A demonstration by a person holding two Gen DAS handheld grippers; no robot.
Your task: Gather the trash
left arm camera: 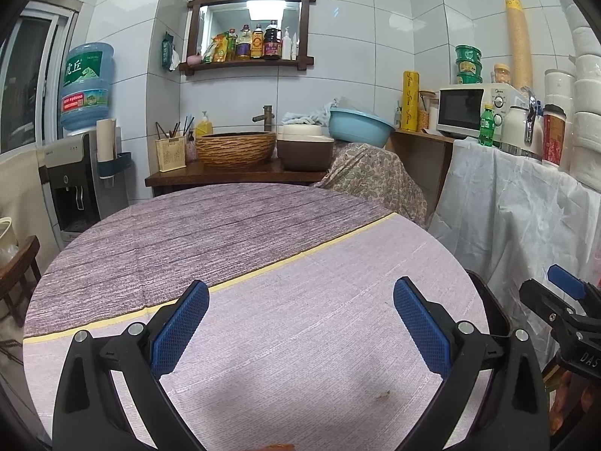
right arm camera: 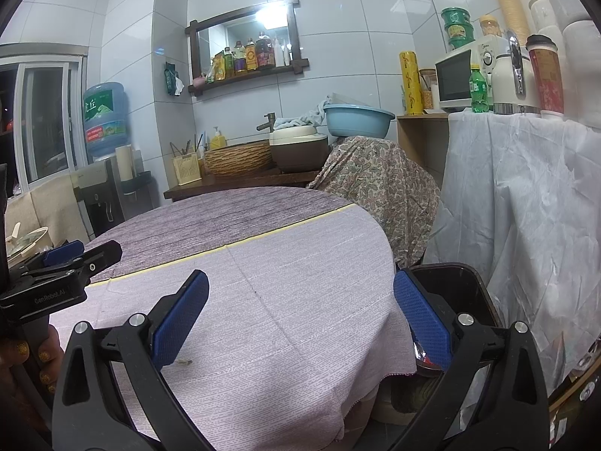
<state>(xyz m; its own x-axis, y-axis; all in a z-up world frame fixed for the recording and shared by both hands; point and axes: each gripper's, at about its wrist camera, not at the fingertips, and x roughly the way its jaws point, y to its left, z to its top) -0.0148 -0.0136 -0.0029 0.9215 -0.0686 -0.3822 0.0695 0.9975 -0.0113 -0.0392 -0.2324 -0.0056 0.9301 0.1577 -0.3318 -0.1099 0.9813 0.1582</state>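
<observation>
My left gripper (left arm camera: 300,287) hangs open over the round table (left arm camera: 263,248), with only pale cloth between its blue pads. A small brown scrap (left arm camera: 382,395) lies on the cloth near its right finger, and an orange sliver (left arm camera: 278,446) shows at the bottom edge. My right gripper (right arm camera: 300,285) is open too, above the table's right edge. The same scrap (right arm camera: 184,362) lies by its left finger. A black trash bin (right arm camera: 469,278) stands on the floor just off the table, behind the right finger, with something red and shiny (right arm camera: 423,355) inside. Its rim (left arm camera: 497,308) shows in the left wrist view.
A hand (right arm camera: 22,353) holds the left gripper (right arm camera: 64,259) at the table's left. A white-draped counter (right arm camera: 526,188) with a microwave (right arm camera: 456,79) and bottles stands on the right. Behind the table are a patterned cloth heap (right arm camera: 375,180), a washstand (left arm camera: 236,148) and a water dispenser (left arm camera: 71,184).
</observation>
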